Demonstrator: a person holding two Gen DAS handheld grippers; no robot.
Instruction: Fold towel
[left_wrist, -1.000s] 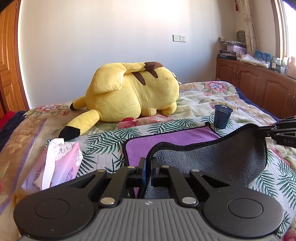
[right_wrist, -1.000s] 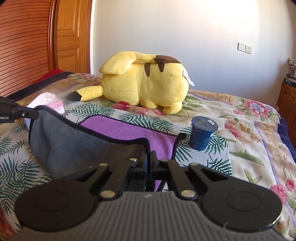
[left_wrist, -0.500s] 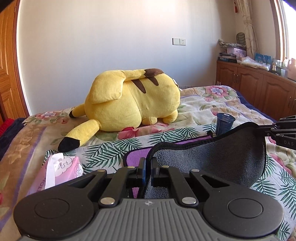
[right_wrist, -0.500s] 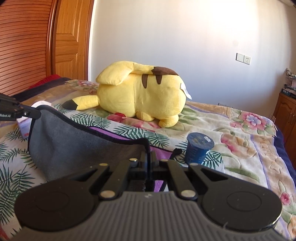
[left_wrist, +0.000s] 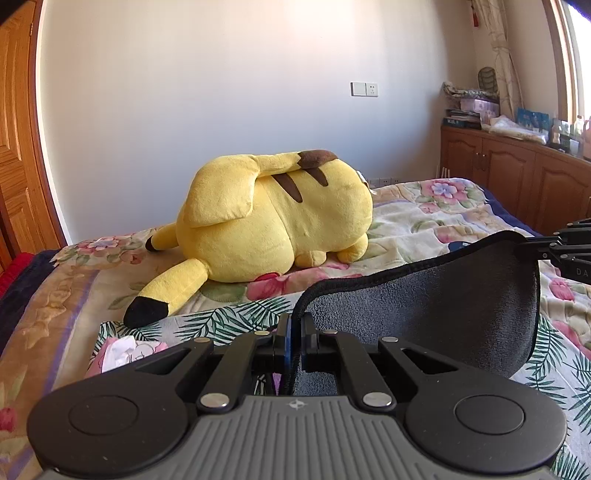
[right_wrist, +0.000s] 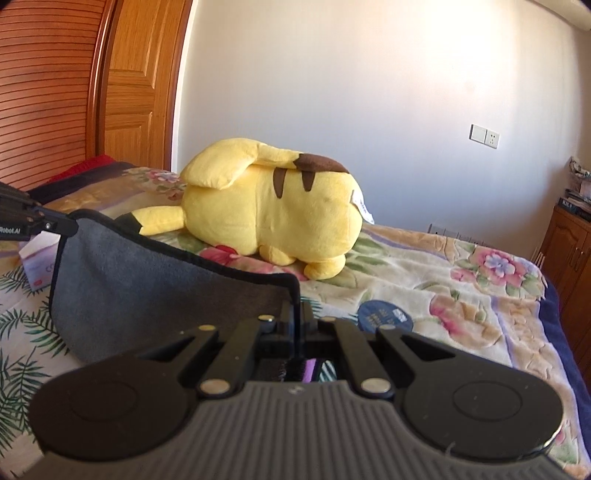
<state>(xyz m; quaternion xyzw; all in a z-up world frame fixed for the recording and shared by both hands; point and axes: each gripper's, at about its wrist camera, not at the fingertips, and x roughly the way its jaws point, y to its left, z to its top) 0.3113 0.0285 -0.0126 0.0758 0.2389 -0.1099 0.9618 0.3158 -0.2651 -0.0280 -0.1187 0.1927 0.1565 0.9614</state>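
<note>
Left wrist view showed the left gripper (left_wrist: 293, 332) low in the middle of the frame, its two fingers pinching one corner of the towel (left_wrist: 424, 314). The right gripper (right_wrist: 295, 321) sat low in the middle of its own view and pinched the other corner the same way. The towel hung between them, gray side facing the cameras, lifted off the bed (left_wrist: 424, 218). A tiny bit of purple showed under the right gripper. A big yellow plush toy (left_wrist: 273, 218) lay behind it, near the middle of the frame. A dark blue cup (right_wrist: 384, 315) stood just right of the right gripper.

I think the fold was only half made. To do it well, both corners should go forward together at the same height, so the edge stays straight. They should come down on the far edge and stay away from the cup.
</note>
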